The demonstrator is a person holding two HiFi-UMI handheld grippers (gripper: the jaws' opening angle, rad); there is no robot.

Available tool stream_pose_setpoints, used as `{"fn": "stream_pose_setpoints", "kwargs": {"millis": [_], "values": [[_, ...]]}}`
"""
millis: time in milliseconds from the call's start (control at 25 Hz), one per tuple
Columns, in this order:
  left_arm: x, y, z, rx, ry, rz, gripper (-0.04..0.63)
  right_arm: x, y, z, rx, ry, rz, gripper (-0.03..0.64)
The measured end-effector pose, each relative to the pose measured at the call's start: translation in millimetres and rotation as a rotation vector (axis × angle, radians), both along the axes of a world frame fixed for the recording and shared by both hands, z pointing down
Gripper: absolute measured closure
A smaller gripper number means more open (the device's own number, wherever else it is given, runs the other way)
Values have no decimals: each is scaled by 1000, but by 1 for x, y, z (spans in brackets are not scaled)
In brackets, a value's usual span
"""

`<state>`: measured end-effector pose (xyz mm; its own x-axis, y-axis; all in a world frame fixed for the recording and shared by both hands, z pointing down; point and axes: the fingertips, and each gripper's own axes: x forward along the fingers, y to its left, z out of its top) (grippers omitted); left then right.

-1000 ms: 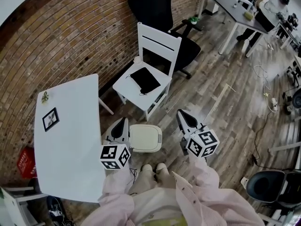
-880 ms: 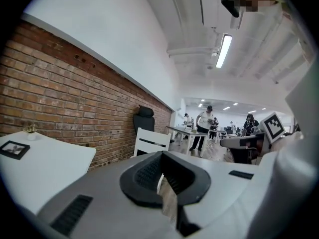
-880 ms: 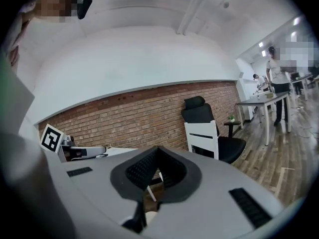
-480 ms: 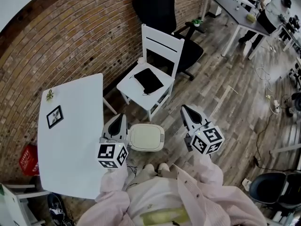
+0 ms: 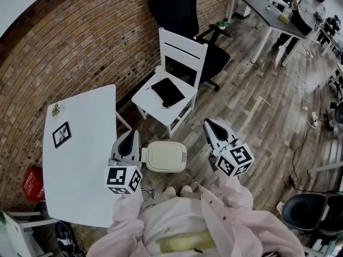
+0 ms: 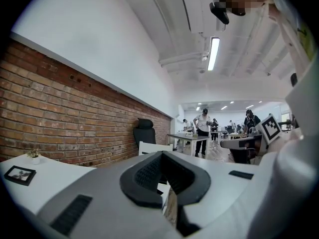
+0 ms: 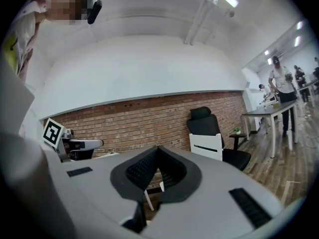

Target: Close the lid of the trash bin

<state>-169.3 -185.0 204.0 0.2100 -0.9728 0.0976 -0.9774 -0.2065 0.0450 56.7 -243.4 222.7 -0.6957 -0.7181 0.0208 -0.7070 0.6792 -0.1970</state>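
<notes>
- Left gripper (image 5: pixel 129 137): jaws pressed together, empty, just left of the bin.
- Bin (image 5: pixel 166 157): stands on the floor between the table (image 5: pixel 80 165) and the chair (image 5: pixel 170 92). Its lid lies flat, so the closing looks done and nothing seems left.
- Right gripper (image 5: pixel 210 126): jaws together, empty, right of the bin.

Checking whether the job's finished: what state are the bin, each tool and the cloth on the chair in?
Small white plastic trash bin: lid closed, lying flat.
Left tool: shut, empty.
Right tool: shut, empty.
Black fabric cloth: lying loose on the white wooden chair seat.
</notes>
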Motion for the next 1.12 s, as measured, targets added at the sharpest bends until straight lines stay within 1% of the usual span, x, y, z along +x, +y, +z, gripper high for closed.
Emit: {"fn": "stream_pose_setpoints", "kwargs": {"millis": [360, 560, 1120], "values": [[0, -3, 2, -2, -3, -2, 601, 0, -5, -2, 23, 11, 3, 614], [-1, -5, 8, -17, -10, -2, 601, 1, -7, 1, 18, 13, 9, 614], [0, -5, 10, -25, -15, -1, 601, 5, -5, 7, 4, 14, 26, 614]]}}
